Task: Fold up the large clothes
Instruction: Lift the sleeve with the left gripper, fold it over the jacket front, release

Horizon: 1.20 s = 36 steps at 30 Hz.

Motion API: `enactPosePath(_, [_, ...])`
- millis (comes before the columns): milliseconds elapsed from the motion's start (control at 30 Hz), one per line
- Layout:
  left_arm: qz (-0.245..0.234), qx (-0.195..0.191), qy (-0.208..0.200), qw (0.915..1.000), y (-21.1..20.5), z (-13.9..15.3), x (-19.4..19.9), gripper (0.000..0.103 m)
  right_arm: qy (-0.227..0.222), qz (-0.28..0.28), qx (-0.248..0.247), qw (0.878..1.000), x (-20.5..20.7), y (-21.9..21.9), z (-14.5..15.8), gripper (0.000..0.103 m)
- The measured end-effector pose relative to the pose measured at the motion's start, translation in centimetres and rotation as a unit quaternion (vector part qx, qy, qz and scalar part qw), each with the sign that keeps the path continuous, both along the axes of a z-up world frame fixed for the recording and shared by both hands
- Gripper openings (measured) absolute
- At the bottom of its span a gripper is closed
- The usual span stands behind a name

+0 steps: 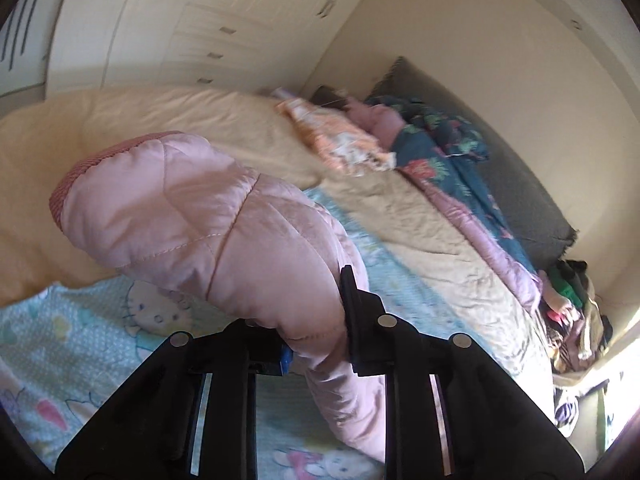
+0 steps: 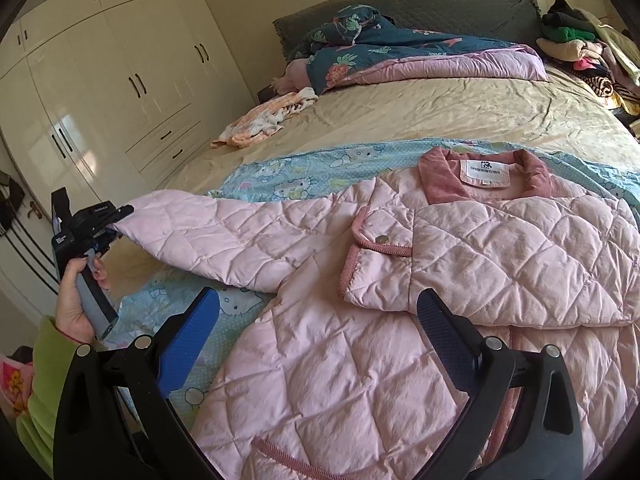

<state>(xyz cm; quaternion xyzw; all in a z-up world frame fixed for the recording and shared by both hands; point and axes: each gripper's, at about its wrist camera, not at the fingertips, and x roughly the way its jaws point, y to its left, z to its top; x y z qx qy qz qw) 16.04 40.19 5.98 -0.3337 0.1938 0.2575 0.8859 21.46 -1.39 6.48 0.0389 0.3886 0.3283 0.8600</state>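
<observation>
Two tools in view. Left tool (image 1: pixel 316 340): jaws clamped on the cuff end of the pink quilted jacket's (image 2: pixel 360 320) sleeve (image 1: pixel 208 216); fabric bulges out past the black fingers, and the ribbed darker-pink cuff trim sits at the far end of the sleeve in the left wrist view. From the right wrist view, the same tool (image 2: pixel 102 220) is seen at far left, held by a hand (image 2: pixel 76 300) with a green sleeve (image 2: pixel 44 392); the jacket sleeve stretches from it across to the jacket body, raised clear of the bed at the tool end.

Right tool (image 2: pixel 316 336): jaws spread wide, blue pads visible, nothing between them; it hangs above the jacket's front, near the lower edge of the other sleeve, which lies folded across the chest.

Jacket position: lying flat on a light-blue cartoon-print sheet (image 2: pixel 288 176) spread over the bed (image 2: pixel 440 116), collar (image 2: pixel 484 180) with white label toward the headboard. One snap button shows on the folded sleeve's cuff.

Other items: teal floral quilt (image 2: pixel 380 52) with pink lining bunched near the grey headboard (image 2: pixel 420 4); an orange-and-white cloth (image 2: pixel 264 120) on the tan bedspread; a heap of mixed clothes (image 2: pixel 580 48) at the bed's far right corner; cream wardrobe (image 2: pixel 120 72) along the left wall.
</observation>
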Motion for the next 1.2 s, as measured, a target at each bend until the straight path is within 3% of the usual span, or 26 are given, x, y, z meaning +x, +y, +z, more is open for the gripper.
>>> enactPosePath(167, [-0.055, 0.033, -0.027, 0.9976, -4.7, 4.4, 0.7, 0.011, -0.004, -0.02, 0.018, 1.0, -0.8, -2.3, 1.2, 0.099])
enactPosePath(367, [-0.114, 0.06, -0.048, 0.9905, -10.1, 7.1, 2.0, 0.01, -0.007, -0.044, 0.034, 0.998, -1.6, -5.5, 1.9, 0.099])
enactPosePath(733, [-0.163, 0.108, -0.05, 0.9795, -17.2, 8.6, 4.5, 0.01, -0.008, -0.092, 0.055, 0.994, -2.2, -11.4, 2.6, 0.099])
enactPosePath(1200, [-0.234, 0.144, -0.039, 0.9607, -25.9, 7.9, 8.2, 0.01, 0.003, -0.135, 0.074, 0.988, -2.0, -17.4, 2.2, 0.099])
